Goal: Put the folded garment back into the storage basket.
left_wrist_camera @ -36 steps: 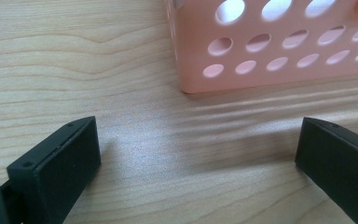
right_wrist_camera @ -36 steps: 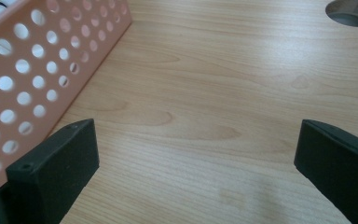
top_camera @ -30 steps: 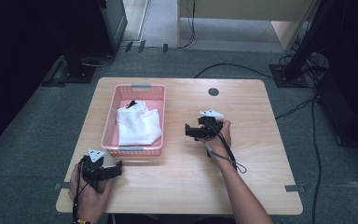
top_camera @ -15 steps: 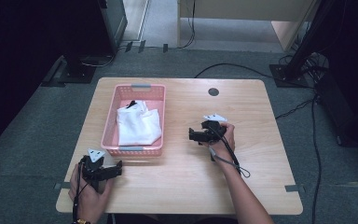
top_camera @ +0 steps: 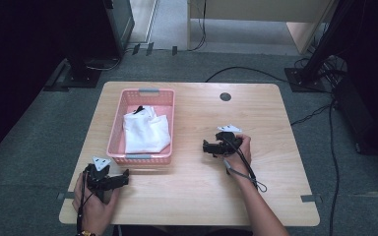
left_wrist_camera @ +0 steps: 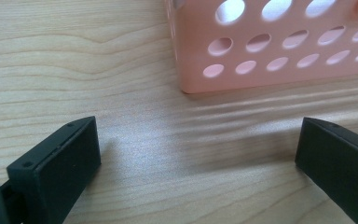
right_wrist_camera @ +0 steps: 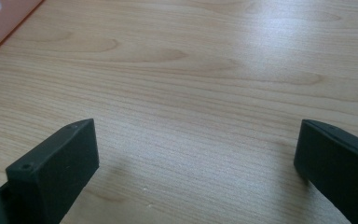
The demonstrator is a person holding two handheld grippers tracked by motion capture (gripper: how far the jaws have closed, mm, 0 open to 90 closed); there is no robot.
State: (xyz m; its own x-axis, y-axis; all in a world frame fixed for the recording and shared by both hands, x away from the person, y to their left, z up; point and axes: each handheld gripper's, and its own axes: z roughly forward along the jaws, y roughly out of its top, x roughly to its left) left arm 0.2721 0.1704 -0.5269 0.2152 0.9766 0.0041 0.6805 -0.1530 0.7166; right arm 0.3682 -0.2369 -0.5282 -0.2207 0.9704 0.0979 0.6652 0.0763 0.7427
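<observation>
The fingers (left_wrist_camera: 56, 163) of the left gripper (left_wrist_camera: 198, 158) are spread wide and hold nothing, with bare desk (left_wrist_camera: 74, 70) between them and the pink basket (left_wrist_camera: 279, 56) just ahead. The fingers (right_wrist_camera: 56, 163) of the right gripper (right_wrist_camera: 196, 158) are likewise spread wide and empty over bare wood. From above, the left gripper (top_camera: 120, 179) rests just beside the basket's near end; the right gripper (top_camera: 207, 147) sits well apart. A folded white cloth (top_camera: 146, 132) lies inside the basket.

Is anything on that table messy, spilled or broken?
Nothing stands out. The white cloth lies loosely folded inside the pink basket, with a small dark bit at its far edge. Both grippers, left and right, rest open on the bare table.
</observation>
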